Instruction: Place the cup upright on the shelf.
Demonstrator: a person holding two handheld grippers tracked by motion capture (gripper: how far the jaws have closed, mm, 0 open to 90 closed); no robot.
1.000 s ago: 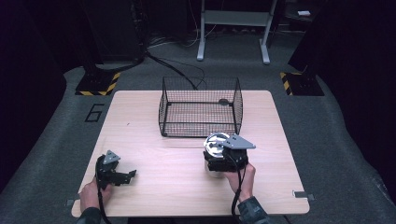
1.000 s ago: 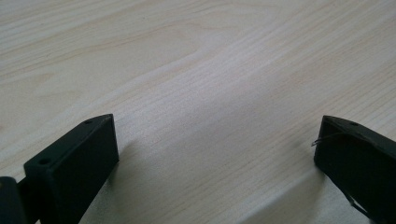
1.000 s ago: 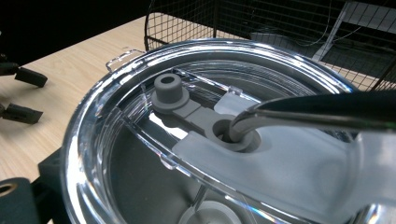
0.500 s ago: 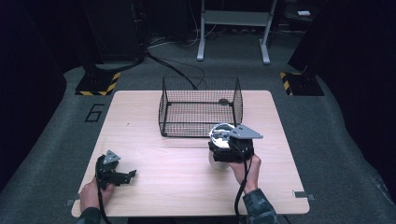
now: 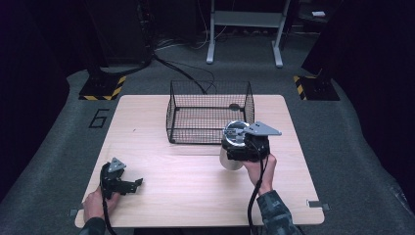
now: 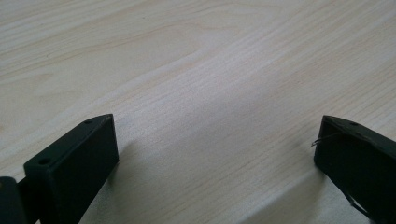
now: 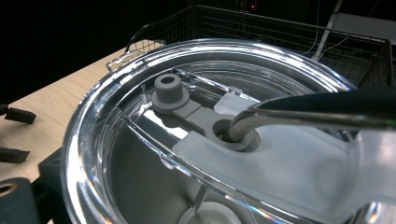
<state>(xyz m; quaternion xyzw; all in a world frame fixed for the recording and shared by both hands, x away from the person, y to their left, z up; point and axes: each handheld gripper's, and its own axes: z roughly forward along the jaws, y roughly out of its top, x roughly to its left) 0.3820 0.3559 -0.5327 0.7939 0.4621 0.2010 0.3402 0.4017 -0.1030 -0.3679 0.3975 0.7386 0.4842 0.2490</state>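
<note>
Tabletop bears the basket; right claw, clamped on the cup, has carried it nearer the basket's front corner; left claw stays apart, resting

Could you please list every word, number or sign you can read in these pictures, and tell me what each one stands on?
"6": a dark numeral on the grey floor mat, left of the table.
Yellow and black hazard stripes, without words, mark the two black bases on the floor.
No readable text shows on the tumbler, its clear lid, the wire basket or either gripper.
</note>
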